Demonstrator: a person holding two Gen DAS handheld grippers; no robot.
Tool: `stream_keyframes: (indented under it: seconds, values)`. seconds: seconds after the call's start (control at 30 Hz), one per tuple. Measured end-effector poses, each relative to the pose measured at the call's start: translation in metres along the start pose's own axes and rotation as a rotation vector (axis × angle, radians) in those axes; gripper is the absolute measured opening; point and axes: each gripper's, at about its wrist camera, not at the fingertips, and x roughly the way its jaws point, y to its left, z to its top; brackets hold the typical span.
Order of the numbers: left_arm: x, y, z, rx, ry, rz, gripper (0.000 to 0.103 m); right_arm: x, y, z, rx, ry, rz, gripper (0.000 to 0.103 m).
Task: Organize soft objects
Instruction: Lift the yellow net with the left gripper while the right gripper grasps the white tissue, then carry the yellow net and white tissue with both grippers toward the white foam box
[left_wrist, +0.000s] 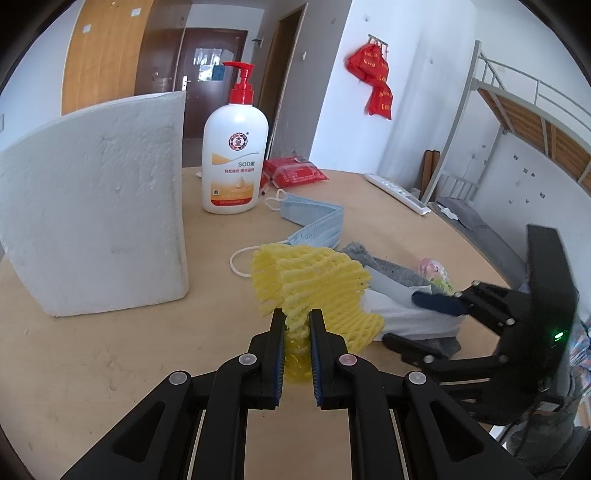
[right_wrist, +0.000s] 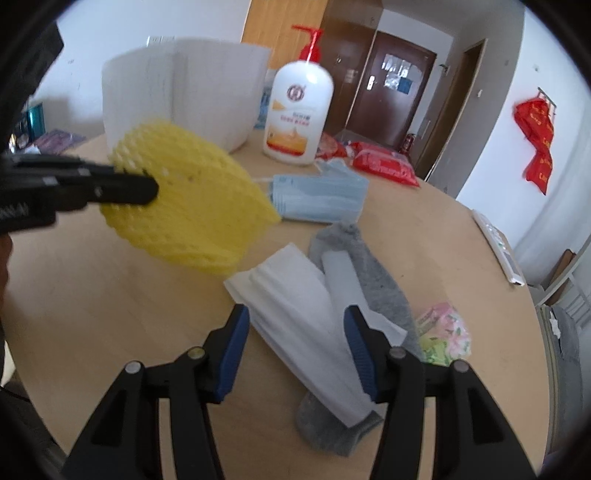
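**Operator:** I have the left gripper (left_wrist: 297, 321) clamped on the yellow foam net (left_wrist: 314, 288). Its pads are nearly together, with a bunched edge of the net pinched between them. The net is held above the wooden table (left_wrist: 110, 350), just in front of the white foam box (left_wrist: 96, 206).

**Colleague:** Which way does the net run?

**Operator:** From the left wrist, it fans up and away from the fingertips, spreading to the right over the pile. From the right wrist it reads as a flattened oval, its long axis slanting from upper left down to lower right, the far end pointing toward the blue face mask (right_wrist: 317, 197).

**Colleague:** And your right side?

**Operator:** The right gripper (right_wrist: 295, 325) has its fingers apart, standing either side of the folded white cloth (right_wrist: 295, 306). I can't tell whether the pads touch it. The cloth's long axis runs from upper left toward the lower right, lying across a grey sock (right_wrist: 369, 269).

**Colleague:** Anything one camera misses?

**Operator:** The right wrist shows the whole sock and cloth; the left sees them mostly hidden behind the net. The left shows the lotion bottle (left_wrist: 236, 147) sharply, while the right view is blurred. A floral packet (right_wrist: 443, 332) sits just right of the sock.
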Motion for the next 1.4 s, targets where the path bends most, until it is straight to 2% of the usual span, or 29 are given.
stream_keyframes:
  seconds: [0.03, 0.07, 0.1, 0.17, 0.4, 0.67, 0.77, 0.8, 0.87, 0.93, 1.03, 1.2, 1.4]
  values:
    - [0.0, 0.001, 0.0, -0.002, -0.001, -0.002, 0.012, 0.003, 0.0, -0.001, 0.0, 0.012, 0.001, 0.038]
    - [-0.001, 0.001, 0.0, -0.005, -0.001, -0.003, 0.012, 0.007, 0.0, -0.001, 0.004, 0.034, 0.006, 0.019]
    - [-0.001, 0.001, 0.0, -0.007, -0.002, -0.004, 0.012, 0.008, -0.001, -0.001, 0.006, 0.036, 0.001, 0.011]
    - [-0.002, 0.001, -0.001, -0.009, -0.004, -0.005, 0.012, 0.005, 0.0, -0.002, -0.008, 0.034, -0.021, 0.005]
    - [-0.003, -0.001, -0.001, -0.006, -0.008, -0.009, 0.012, -0.026, -0.01, 0.0, 0.089, -0.06, 0.029, 0.004]
    - [-0.012, -0.001, 0.003, -0.009, -0.044, -0.001, 0.012, -0.069, -0.052, 0.005, 0.333, -0.265, 0.111, 0.004]
    - [-0.017, -0.004, 0.006, 0.006, -0.066, 0.014, 0.012, -0.082, -0.073, 0.002, 0.452, -0.345, 0.193, 0.004]
    - [-0.018, -0.005, 0.007, 0.01, -0.074, 0.015, 0.012, -0.081, -0.078, 0.0, 0.472, -0.352, 0.194, 0.004]
    - [-0.019, -0.007, 0.007, 0.013, -0.077, 0.011, 0.012, -0.078, -0.079, -0.001, 0.487, -0.337, 0.134, 0.004]
    - [-0.017, -0.008, 0.007, 0.015, -0.067, 0.005, 0.012, -0.074, -0.081, -0.004, 0.502, -0.323, 0.168, 0.004]
    - [-0.021, -0.01, 0.009, 0.019, -0.078, -0.005, 0.012, -0.073, -0.075, -0.003, 0.486, -0.315, 0.131, 0.004]
    - [-0.047, -0.016, 0.019, 0.055, -0.157, -0.008, 0.012, -0.08, -0.063, -0.004, 0.471, -0.335, 0.136, 0.004]
    - [-0.077, -0.021, 0.024, 0.081, -0.233, 0.048, 0.012, -0.09, -0.052, 0.0, 0.45, -0.369, 0.164, 0.005]
